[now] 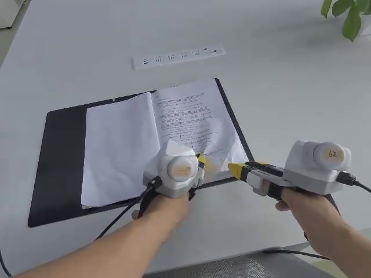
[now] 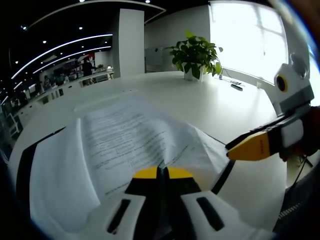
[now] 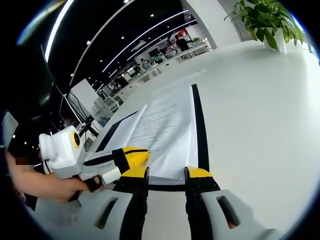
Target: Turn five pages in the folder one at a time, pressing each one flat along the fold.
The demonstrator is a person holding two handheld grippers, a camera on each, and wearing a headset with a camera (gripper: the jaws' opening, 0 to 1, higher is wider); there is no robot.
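A black folder (image 1: 58, 174) lies open on the white table, with a blank sheet (image 1: 119, 145) on its left and a printed page (image 1: 191, 116) on its right. My left gripper (image 1: 201, 162) sits at the printed page's near edge. Its jaws are together in the left gripper view (image 2: 161, 172), and creases in the raised paper (image 2: 135, 135) run into them. My right gripper (image 1: 237, 169) hovers just right of it at the folder's near right corner. It stands open (image 3: 166, 175), with the page's corner (image 3: 175, 150) ahead of the gap.
A white power strip (image 1: 178, 56) lies beyond the folder. A potted plant (image 1: 348, 14) stands at the far right corner. Cables trail off the table's near edge from both grippers. Bare tabletop (image 1: 301, 98) surrounds the folder.
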